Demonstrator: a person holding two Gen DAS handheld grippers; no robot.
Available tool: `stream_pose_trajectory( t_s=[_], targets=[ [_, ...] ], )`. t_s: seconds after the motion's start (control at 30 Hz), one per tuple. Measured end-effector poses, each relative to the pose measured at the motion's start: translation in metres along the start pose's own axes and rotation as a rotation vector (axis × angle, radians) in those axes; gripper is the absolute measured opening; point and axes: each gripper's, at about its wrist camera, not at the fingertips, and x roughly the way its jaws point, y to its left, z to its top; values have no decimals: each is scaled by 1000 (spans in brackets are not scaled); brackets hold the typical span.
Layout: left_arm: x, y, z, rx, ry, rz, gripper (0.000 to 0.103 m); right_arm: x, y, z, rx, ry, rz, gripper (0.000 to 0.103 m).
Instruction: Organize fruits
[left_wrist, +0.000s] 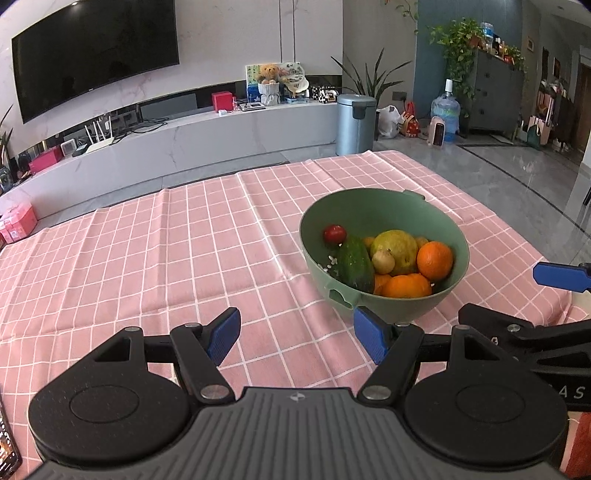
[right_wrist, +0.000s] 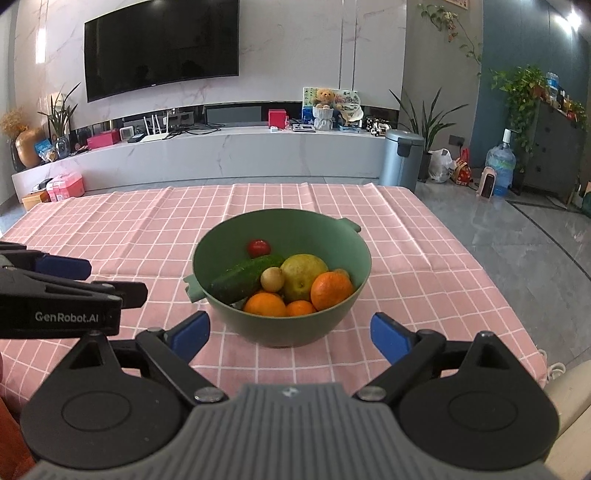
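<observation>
A green bowl stands on the pink checked tablecloth. It holds a cucumber, a small red tomato, a yellow-green fruit, a small pale onion and several oranges. My left gripper is open and empty, just left of the bowl's near side. My right gripper is open and empty, in front of the bowl; its fingers straddle the bowl's base. Each gripper shows at the edge of the other's view.
The table's far edge faces a long white TV console with a wall TV. A grey bin and grey floor lie beyond the right edge. A phone lies at the near left.
</observation>
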Motion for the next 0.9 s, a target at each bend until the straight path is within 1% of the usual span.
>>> stream_pose_trajectory(
  t_s=[0.9],
  targets=[
    [-5, 4, 4, -14, 1, 8, 82, 0, -2, 1, 9, 0, 5, 90]
  ],
)
